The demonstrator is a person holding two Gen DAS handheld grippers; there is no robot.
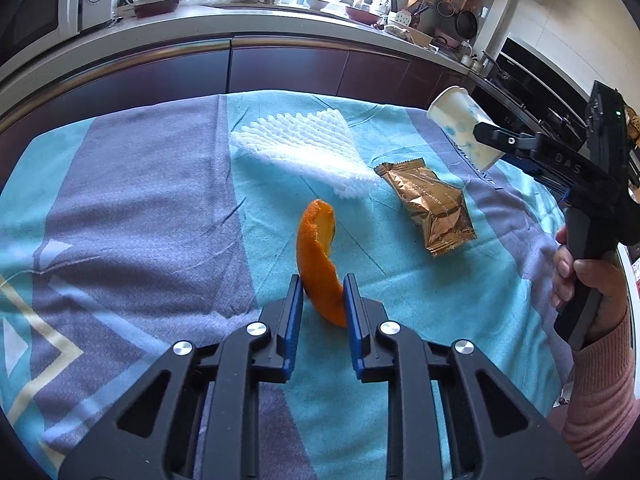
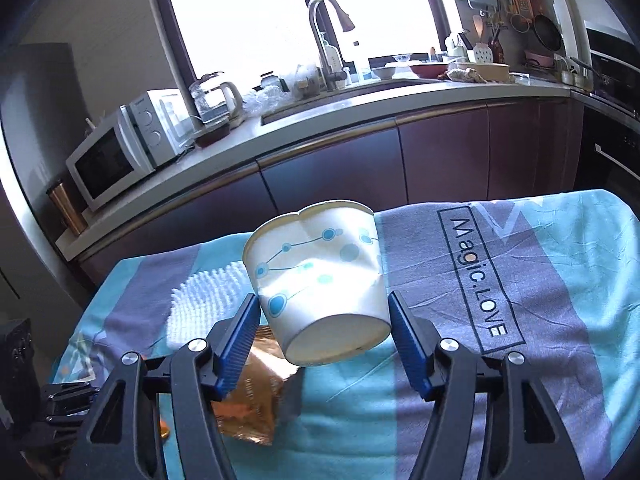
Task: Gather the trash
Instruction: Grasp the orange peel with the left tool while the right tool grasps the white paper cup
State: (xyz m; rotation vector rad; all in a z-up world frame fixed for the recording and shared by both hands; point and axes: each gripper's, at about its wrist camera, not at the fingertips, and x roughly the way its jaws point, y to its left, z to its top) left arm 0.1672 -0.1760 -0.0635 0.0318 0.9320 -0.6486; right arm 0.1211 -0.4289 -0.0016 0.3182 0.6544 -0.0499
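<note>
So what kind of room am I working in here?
A home kitchen, by the look of it: a counter with a sink faucet under a window, a microwave and glass kettle beside it, and pans hanging on the wall. The trash lies on a cloth-covered table.

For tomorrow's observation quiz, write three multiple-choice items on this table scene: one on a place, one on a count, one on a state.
1. Where does the gold wrapper lie?
A. right of the orange peel
B. inside the cup
C. on the counter

2. How many items lie loose on the cloth, held by neither gripper?
A. one
B. two
C. four

3. The paper cup is
A. upright on the cloth
B. tipped, lifted between the right gripper fingers
C. flattened

Answers: 1 A, seen from the left wrist; 2 B, wrapper and white foam net; 3 B, its base faces the camera.
</note>
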